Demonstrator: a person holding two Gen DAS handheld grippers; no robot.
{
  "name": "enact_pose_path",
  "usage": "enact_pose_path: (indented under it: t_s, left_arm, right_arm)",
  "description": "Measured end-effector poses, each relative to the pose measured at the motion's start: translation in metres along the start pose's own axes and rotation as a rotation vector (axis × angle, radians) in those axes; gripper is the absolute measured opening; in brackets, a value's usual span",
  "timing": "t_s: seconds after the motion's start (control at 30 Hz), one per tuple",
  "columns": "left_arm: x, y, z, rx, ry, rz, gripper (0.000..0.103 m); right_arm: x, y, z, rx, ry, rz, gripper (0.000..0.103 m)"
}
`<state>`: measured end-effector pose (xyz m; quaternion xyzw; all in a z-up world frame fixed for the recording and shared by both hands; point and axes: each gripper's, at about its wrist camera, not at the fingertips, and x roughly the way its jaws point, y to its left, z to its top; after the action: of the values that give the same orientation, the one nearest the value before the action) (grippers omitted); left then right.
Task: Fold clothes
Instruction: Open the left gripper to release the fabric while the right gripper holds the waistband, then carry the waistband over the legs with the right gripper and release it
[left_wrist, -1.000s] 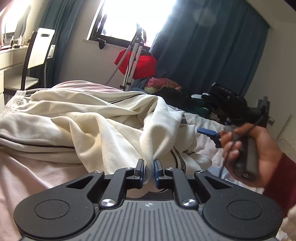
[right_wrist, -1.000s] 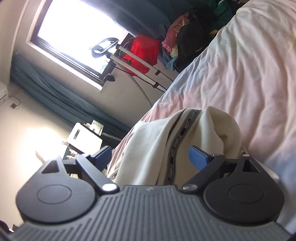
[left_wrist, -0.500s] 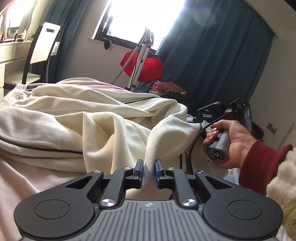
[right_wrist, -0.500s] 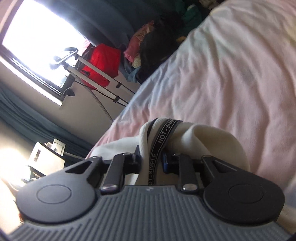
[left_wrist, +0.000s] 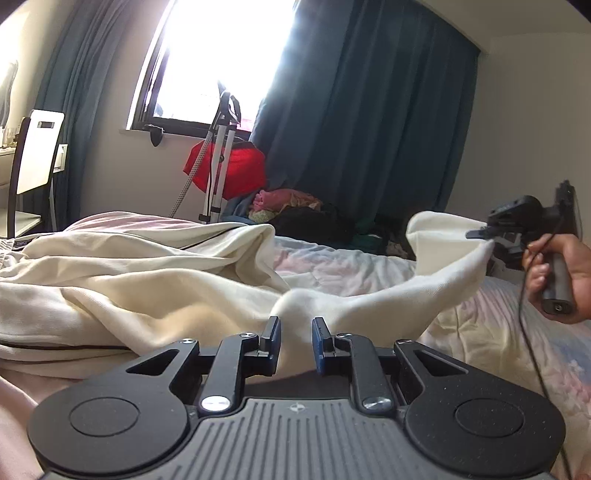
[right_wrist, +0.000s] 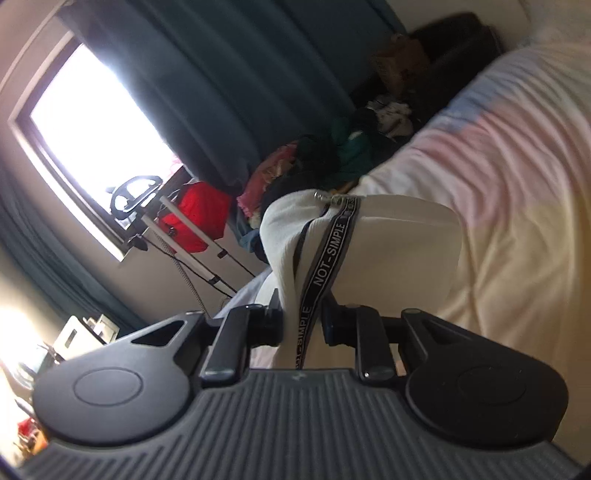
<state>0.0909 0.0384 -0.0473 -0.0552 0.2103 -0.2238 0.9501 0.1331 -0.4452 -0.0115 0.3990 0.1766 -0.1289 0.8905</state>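
A cream jacket (left_wrist: 147, 280) with thin black stripes lies crumpled across the bed. My left gripper (left_wrist: 294, 334) is shut on a fold of its cream fabric. My right gripper (right_wrist: 301, 317) is shut on another edge of the jacket (right_wrist: 399, 251), where a black "NOT-SIMPLE" tape (right_wrist: 328, 266) and a zipper pull run. In the left wrist view the right gripper (left_wrist: 491, 236) holds that edge lifted at the far right, and the cloth stretches between the two grippers.
The pink and white bed sheet (left_wrist: 480, 332) lies under the jacket. A pile of clothes (left_wrist: 295, 210), a red bag (left_wrist: 229, 170) on a metal stand and dark blue curtains (left_wrist: 369, 110) are beyond the bed. A white chair (left_wrist: 33, 158) stands at the left.
The right gripper closed on the jacket's taped edge, then pulled it up and to the right, away from the left gripper. The cloth between them is now stretched out.
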Motion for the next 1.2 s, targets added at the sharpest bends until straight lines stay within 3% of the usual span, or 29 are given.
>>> enact_pose_path:
  t_s: [0.1,0.2,0.4,0.57,0.63,0.7,0.77,0.9,1.1,1.2]
  left_arm:
    - [0.004,-0.009,-0.007,0.002,0.034,0.032,0.019]
    - [0.006,-0.009,-0.011,-0.032,0.068,0.060,0.020]
    - [-0.009,-0.006,-0.012,-0.088,0.088,0.124,0.028]
    - [-0.019,-0.005,-0.011,-0.134,0.088,0.156,0.041]
    - [-0.020,-0.003,-0.010,-0.155,0.088,0.158,0.042]
    - [-0.018,-0.003,-0.011,-0.164,0.092,0.167,0.054]
    - [-0.016,-0.003,-0.014,-0.174,0.096,0.188,0.066]
    - [-0.012,0.000,-0.017,-0.199,0.109,0.211,0.069]
    - [-0.008,0.004,-0.020,-0.225,0.119,0.224,0.072]
    - [-0.005,0.006,-0.021,-0.236,0.125,0.229,0.072]
  right_arm:
    - [-0.020,-0.063,-0.013,0.123,0.082,-0.043,0.023]
    - [-0.036,-0.111,-0.036,0.232,0.130,-0.028,0.023]
    - [-0.060,-0.165,-0.060,0.504,0.179,0.029,0.025]
    - [-0.067,-0.179,-0.067,0.592,0.190,0.060,0.029]
    - [-0.060,-0.182,-0.073,0.630,0.221,0.059,0.041]
    - [-0.055,-0.187,-0.079,0.673,0.245,0.060,0.059]
    - [-0.051,-0.188,-0.082,0.693,0.242,0.072,0.059]
    - [-0.045,-0.188,-0.080,0.707,0.189,0.120,0.059]
    - [-0.032,-0.200,-0.081,0.725,0.134,-0.027,0.058]
    - [-0.029,-0.200,-0.075,0.715,0.086,-0.028,0.059]
